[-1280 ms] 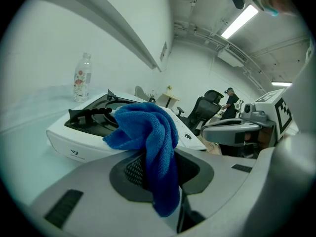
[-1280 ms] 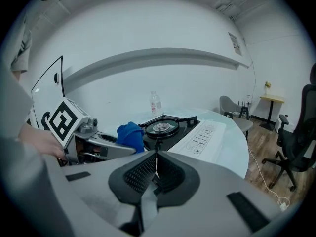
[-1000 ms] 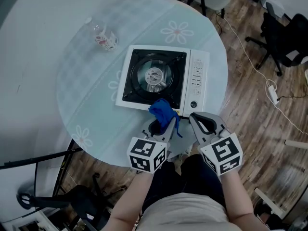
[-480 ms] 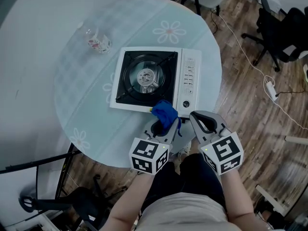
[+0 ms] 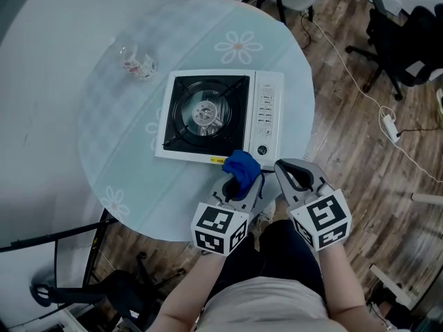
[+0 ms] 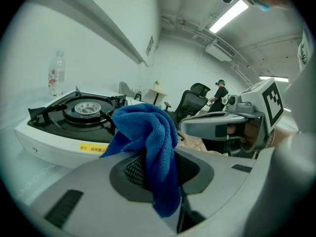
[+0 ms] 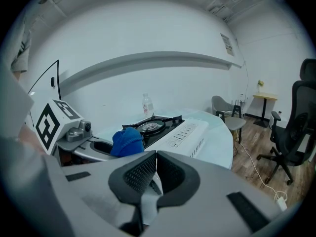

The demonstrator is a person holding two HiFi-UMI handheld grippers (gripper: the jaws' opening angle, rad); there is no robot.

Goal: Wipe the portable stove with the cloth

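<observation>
The left tool (image 5: 237,185) pinches a blue cloth (image 5: 242,164) between its jaws. The fabric bunches up above the jaws, and a fold hangs down between them. The bunch sits at the near edge of the portable stove (image 5: 220,118), close to its front right corner and beside the yellow label on the front wall. No view shows whether the cloth touches the stove.

The right tool (image 5: 296,175) has its jaws pressed together with nothing between them. It hangs just beside the left tool, off the rim of the bench (image 5: 124,158) and over the person's lap.

The stove is white with a black top. Its round burner (image 5: 205,113) sits under a black pan support, and a strip of controls with a knob (image 5: 261,150) runs down its right side. It rests near the middle of the round bench, whose pale top carries flower prints. A clear plastic bottle (image 5: 136,64) stands upright on the far side of the bench, well apart from the stove.

Beyond the bench lies a wooden floor (image 5: 360,158) with a white power strip (image 5: 388,126) on a cable, and black office chairs (image 5: 408,43) stand farther off.
</observation>
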